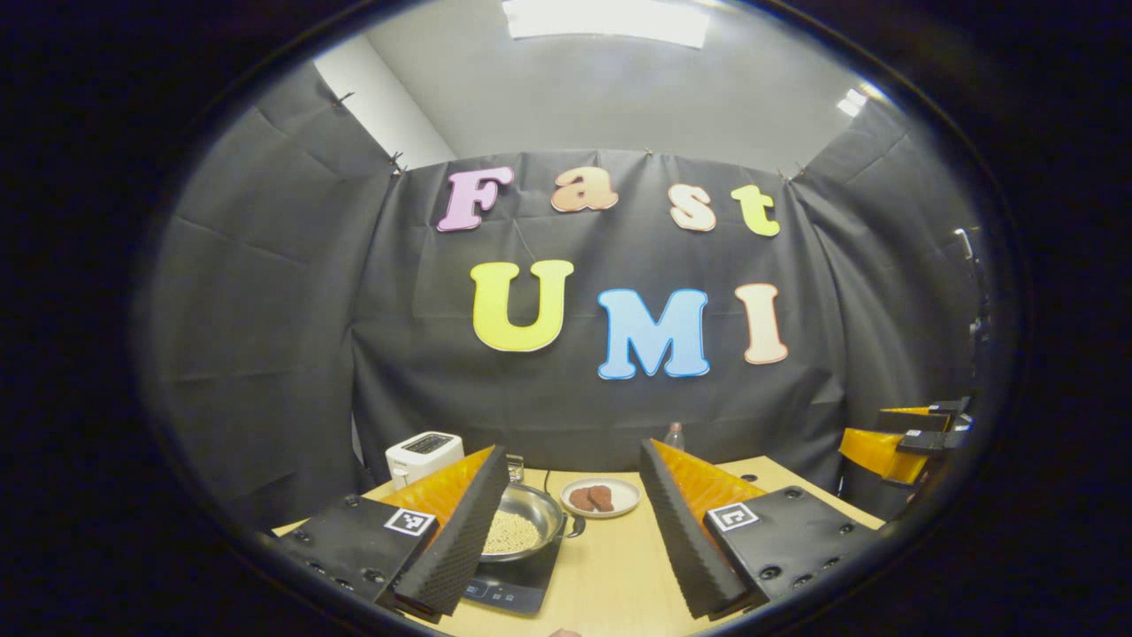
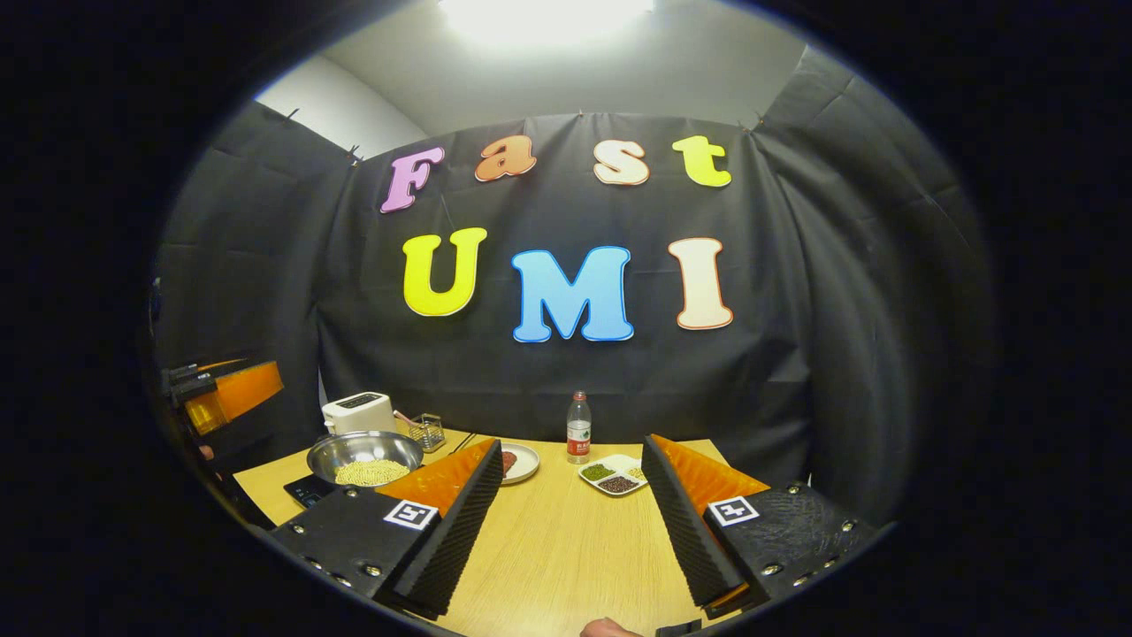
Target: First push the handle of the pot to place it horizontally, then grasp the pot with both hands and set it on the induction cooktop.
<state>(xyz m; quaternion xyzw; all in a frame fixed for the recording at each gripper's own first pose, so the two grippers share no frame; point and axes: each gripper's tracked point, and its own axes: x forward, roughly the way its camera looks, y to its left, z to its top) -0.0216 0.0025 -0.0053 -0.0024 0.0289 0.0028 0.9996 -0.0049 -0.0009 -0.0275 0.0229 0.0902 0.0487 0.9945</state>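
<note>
Both grippers (image 1: 575, 531) (image 2: 566, 522) clear of pot (image 2: 364, 456)

Black cloth walls (image 2: 796, 372) close my booth; a ceiling light (image 2: 544, 13) glares at twelve o'clock, and my pale wooden bench (image 2: 566, 548) sits at six.

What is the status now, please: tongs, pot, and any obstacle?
Left tongs open, right tongs open, both above the table. Pot sits on the induction cooktop, ungripped. Nothing blocking.
</note>
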